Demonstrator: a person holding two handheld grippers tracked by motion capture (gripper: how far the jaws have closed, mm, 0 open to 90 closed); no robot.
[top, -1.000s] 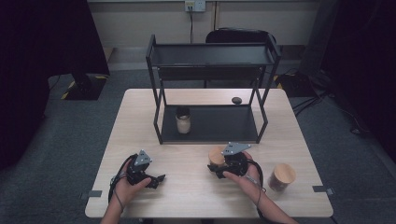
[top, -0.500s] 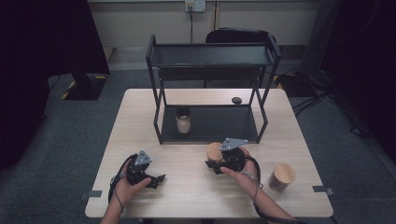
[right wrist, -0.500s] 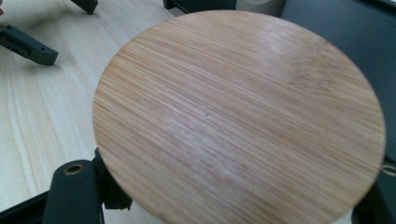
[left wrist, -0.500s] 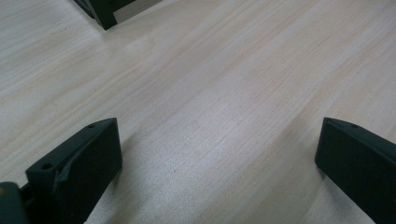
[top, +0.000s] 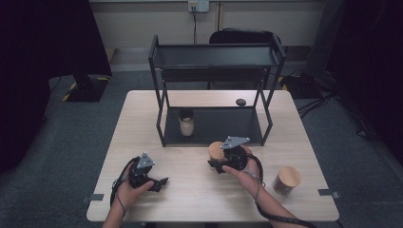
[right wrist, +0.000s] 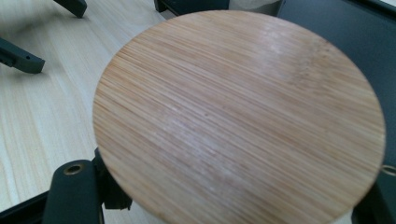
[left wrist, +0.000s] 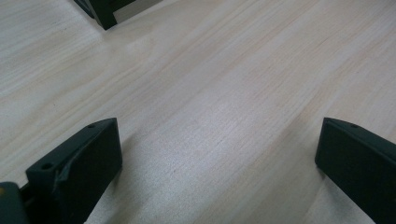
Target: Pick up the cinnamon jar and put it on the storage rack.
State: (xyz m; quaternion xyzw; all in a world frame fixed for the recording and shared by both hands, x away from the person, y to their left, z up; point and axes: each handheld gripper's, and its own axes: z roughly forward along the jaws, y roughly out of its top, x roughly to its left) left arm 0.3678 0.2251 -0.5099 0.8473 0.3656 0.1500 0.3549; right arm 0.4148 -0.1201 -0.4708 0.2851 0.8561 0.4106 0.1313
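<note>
My right gripper is shut on a round bamboo lid, held just in front of the black rack. In the right gripper view the lid faces the camera, with the black jaws at its lower left and lower right edges. An uncovered glass jar stands on the rack's lower shelf, left of the lid. My left gripper rests on the table at the front left. The left gripper view shows its jaws wide apart over bare wood, the left gripper open and holding nothing.
A second jar with a bamboo lid stands near the table's front right corner. A small dark object lies behind the rack's right legs. A dark chair stands beyond the table.
My right gripper has carried the lid slightly away from the person, toward the rack's front edge. The left gripper has stayed where it was.
</note>
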